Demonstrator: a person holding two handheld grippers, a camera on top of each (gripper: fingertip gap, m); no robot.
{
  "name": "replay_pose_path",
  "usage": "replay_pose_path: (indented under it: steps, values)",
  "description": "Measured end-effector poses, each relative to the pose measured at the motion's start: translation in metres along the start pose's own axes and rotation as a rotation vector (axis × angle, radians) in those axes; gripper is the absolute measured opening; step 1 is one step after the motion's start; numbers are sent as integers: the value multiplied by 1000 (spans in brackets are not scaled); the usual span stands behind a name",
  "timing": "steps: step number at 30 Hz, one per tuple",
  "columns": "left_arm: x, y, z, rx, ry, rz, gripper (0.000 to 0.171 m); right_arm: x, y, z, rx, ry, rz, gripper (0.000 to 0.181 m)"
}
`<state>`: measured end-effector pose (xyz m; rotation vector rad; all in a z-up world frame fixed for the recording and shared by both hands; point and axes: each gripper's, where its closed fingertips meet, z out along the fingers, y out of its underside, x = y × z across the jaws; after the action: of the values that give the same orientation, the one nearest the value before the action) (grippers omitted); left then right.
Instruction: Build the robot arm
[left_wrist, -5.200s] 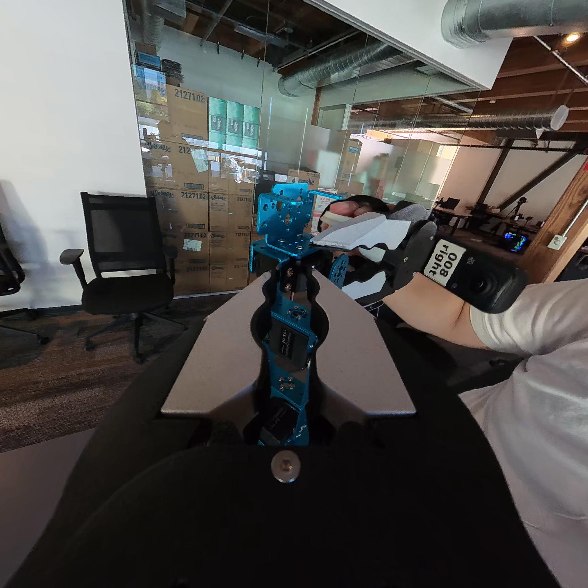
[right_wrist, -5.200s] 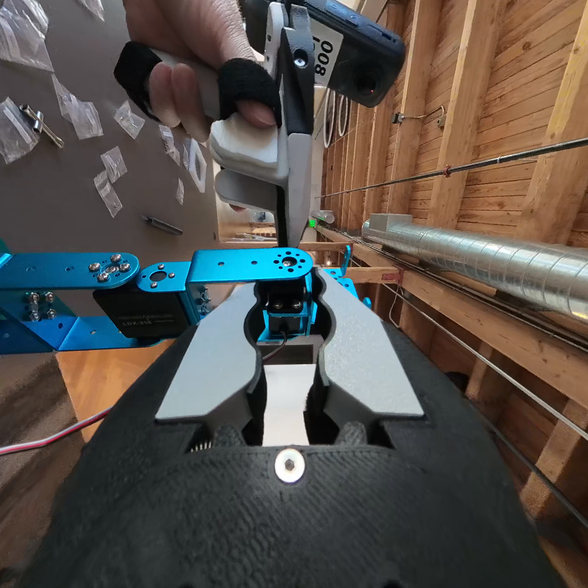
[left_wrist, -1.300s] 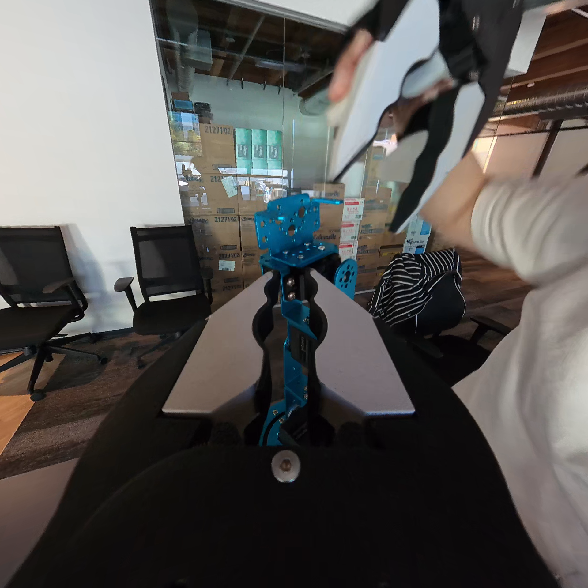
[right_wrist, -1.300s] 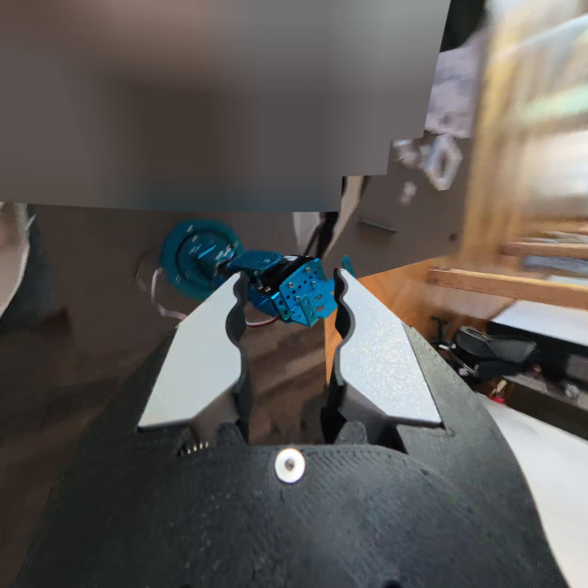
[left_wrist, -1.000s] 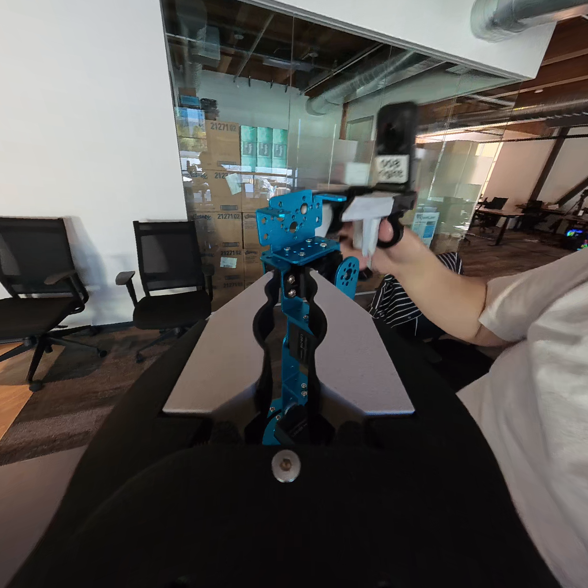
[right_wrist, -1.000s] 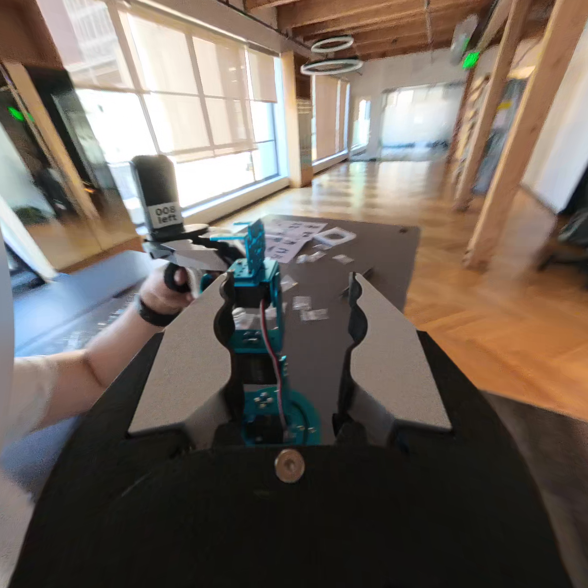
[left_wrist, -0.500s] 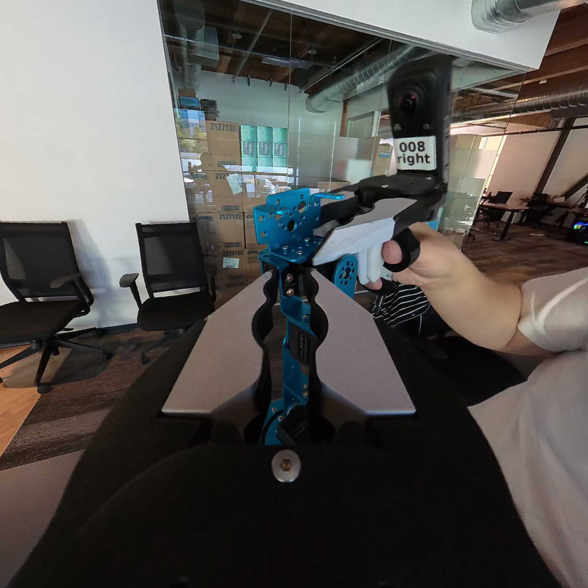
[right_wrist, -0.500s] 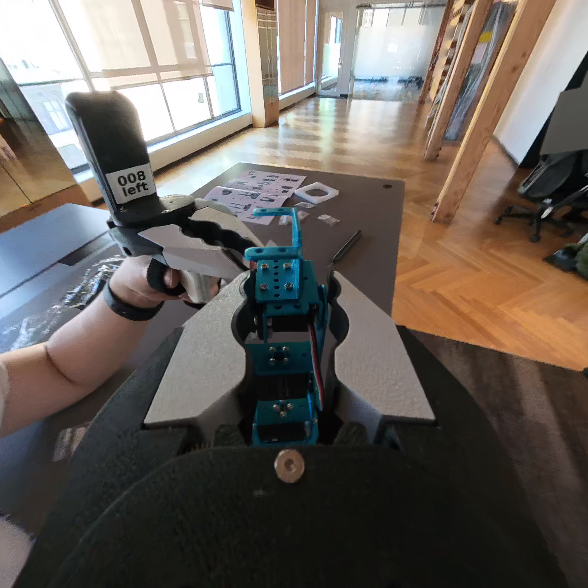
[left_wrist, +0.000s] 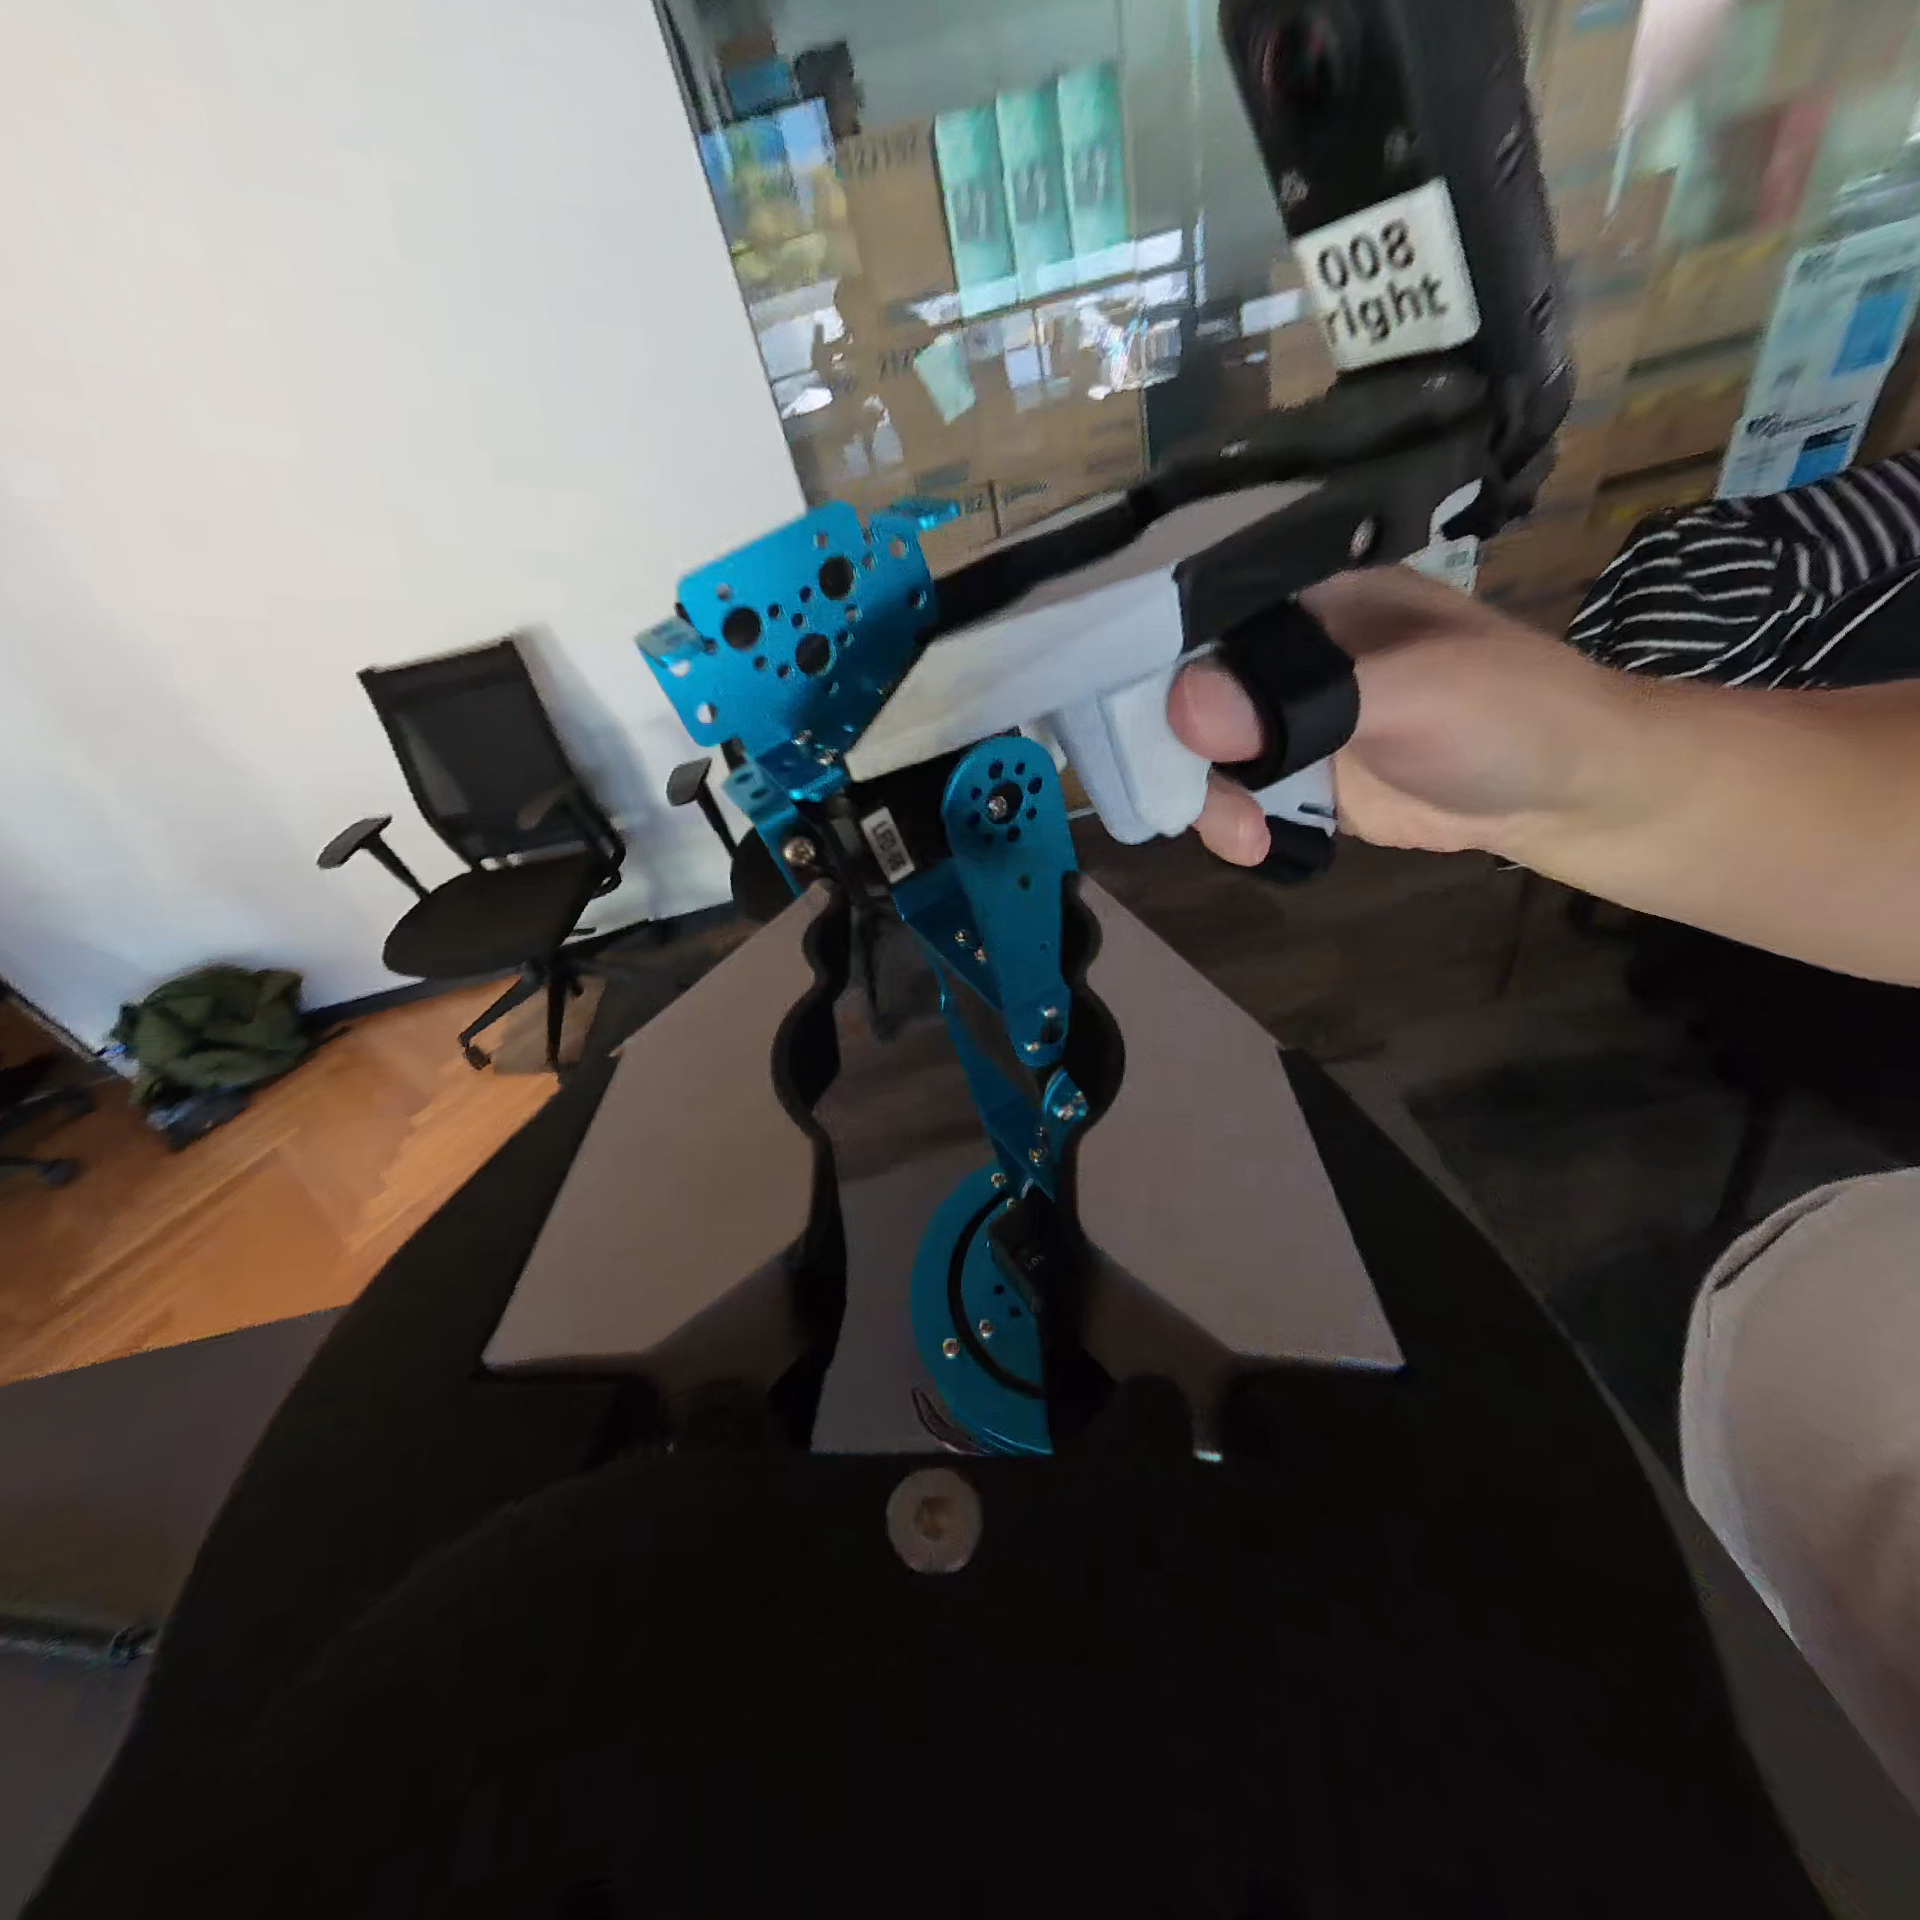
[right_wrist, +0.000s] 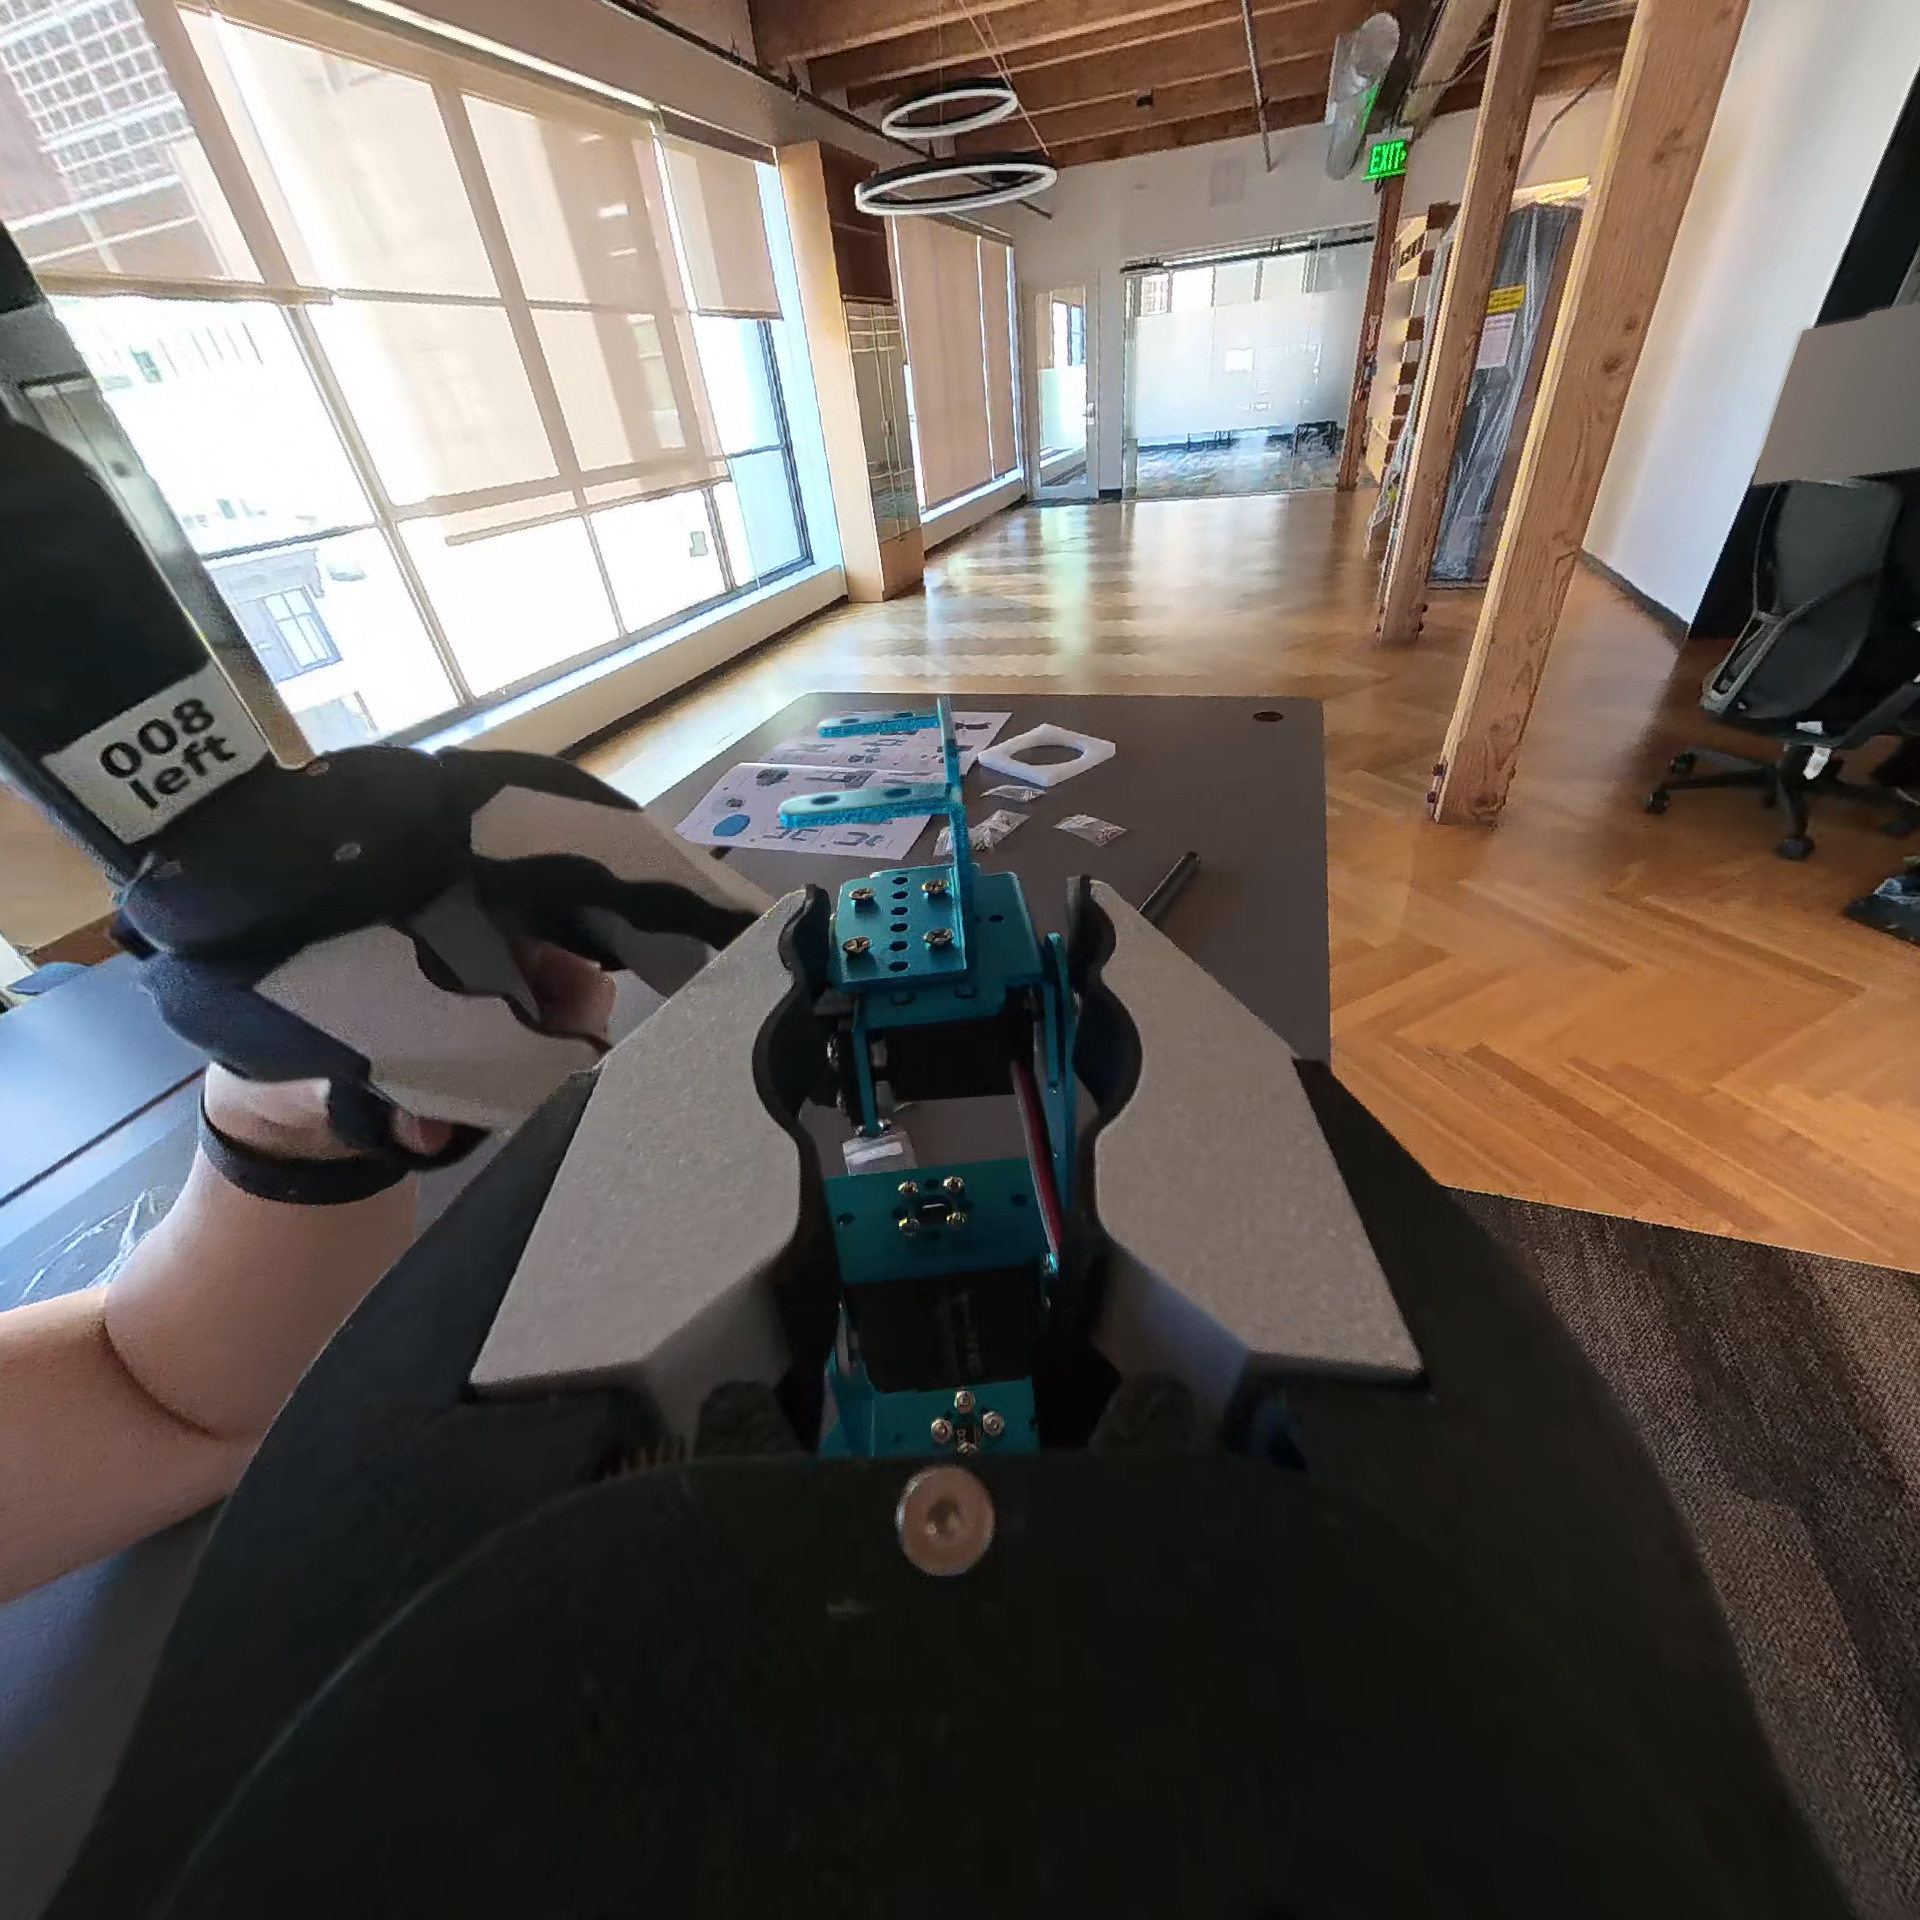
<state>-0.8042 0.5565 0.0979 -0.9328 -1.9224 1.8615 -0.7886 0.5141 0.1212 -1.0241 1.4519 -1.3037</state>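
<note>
A: Surroundings?

B: Right wrist view: a dark surface (right_wrist: 1226, 769) carrying printed sheets (right_wrist: 821, 800), a white foam frame (right_wrist: 1049, 753), small clear bags (right_wrist: 1089, 827) and a black rod (right_wrist: 1169, 879). Left wrist view: a black office chair (left_wrist: 488, 831) against the white wall, a green bag (left_wrist: 213, 1029) on the wood floor, stacked cartons behind glass.

A: The blue assembly?

B: A blue metal servo arm (right_wrist: 940, 1049) stands between both tools. The right gripper (right_wrist: 940, 935) has its jaws closed against the upper section, bracket and black servo pinched between them. The left gripper (left_wrist: 951, 997) has its jaws parted; the lower links lie against the right finger, the left one clear.

A: Obstructions? Pose?

B: The right tool's body covers the assembly's upper right in the left view. The right hand (left_wrist: 1382, 748) holds its handle level, forearm entering from the right. The left hand (right_wrist: 416, 1060) grips from the left, camera stalk upright.
</note>
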Motion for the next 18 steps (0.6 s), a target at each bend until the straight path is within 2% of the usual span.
replay_pose_path:
  steps: [7, 9, 12, 14, 16, 18]
  values:
    - [2, -1, 4, 23, -63, -3, 21, 1, -1, 0, -65, -20, 19, 44]
    - [9, -2, 4, 22, -40, -16, 21, 2, -5, -2, -51, -32, 45, 40]
    - [13, 4, 10, -4, -45, -51, 28, 4, -10, -4, -56, -33, 24, 19]
    - [12, 9, 15, -18, -70, -58, 30, 3, -2, -1, -131, -28, 2, 25]
    - [11, 8, 19, 19, -101, -66, 26, 4, 0, 3, -157, -15, -14, 26]
    - [9, 6, 21, 58, -130, -70, 26, -3, 0, 5, -185, -60, -8, 10]
